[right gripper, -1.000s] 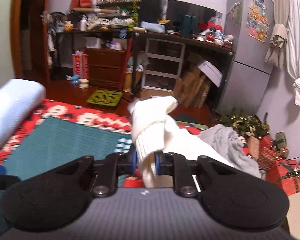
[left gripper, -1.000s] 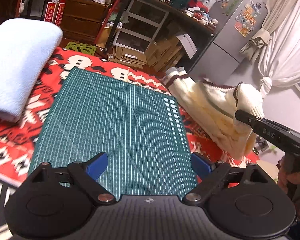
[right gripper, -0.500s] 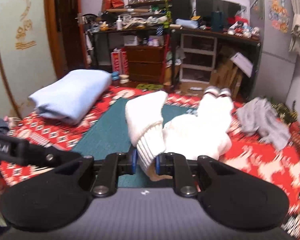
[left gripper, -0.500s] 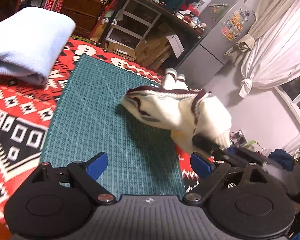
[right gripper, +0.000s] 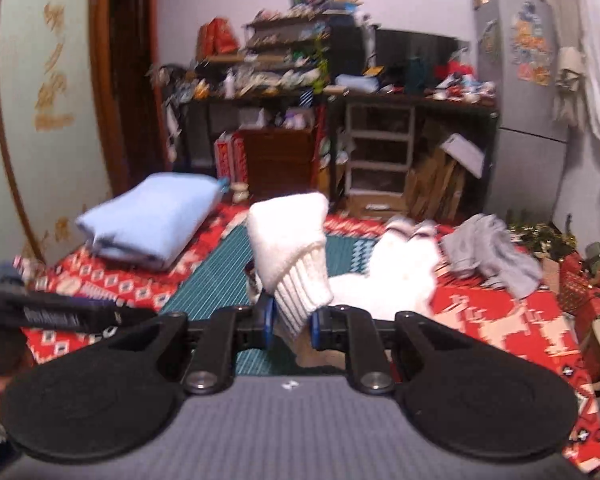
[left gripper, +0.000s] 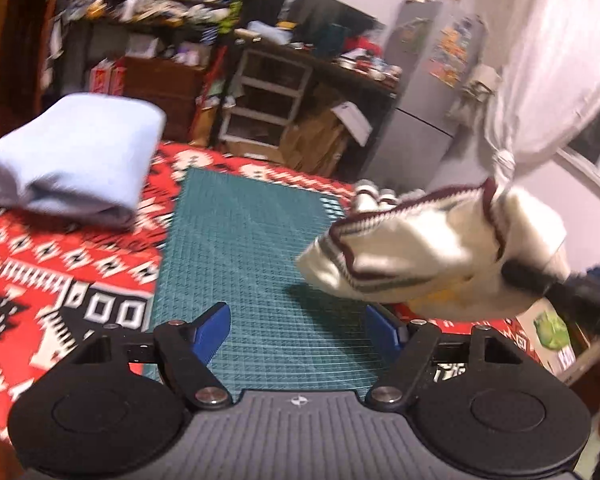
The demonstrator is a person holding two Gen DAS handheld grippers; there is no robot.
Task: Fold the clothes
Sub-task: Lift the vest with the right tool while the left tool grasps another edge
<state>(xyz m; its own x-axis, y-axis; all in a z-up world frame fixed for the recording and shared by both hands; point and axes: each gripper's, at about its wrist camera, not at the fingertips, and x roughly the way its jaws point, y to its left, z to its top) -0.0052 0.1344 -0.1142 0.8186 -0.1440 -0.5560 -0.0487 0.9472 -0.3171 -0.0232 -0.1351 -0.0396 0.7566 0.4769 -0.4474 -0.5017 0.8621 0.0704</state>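
Note:
A cream knit sweater (left gripper: 432, 252) with dark red trim hangs bunched above the right edge of the green cutting mat (left gripper: 252, 256). My right gripper (right gripper: 292, 322) is shut on its ribbed cuff (right gripper: 300, 296), and the rest of the sweater (right gripper: 392, 276) trails down onto the mat. My left gripper (left gripper: 298, 326) hovers low over the near end of the mat, its jaws closing with nothing between them. The sweater is to its right and ahead, apart from its blue pads (left gripper: 214, 326).
A folded light blue blanket (left gripper: 72, 164) lies on the red patterned rug (left gripper: 60, 272) left of the mat. A grey garment (right gripper: 496, 252) lies on the rug at the right. Shelves, a desk and a fridge (left gripper: 432, 92) stand behind.
The right gripper has carried the sweater from the rug at the right up and over toward the mat. The left gripper's view swung, and its blue pads stand closer together than before.

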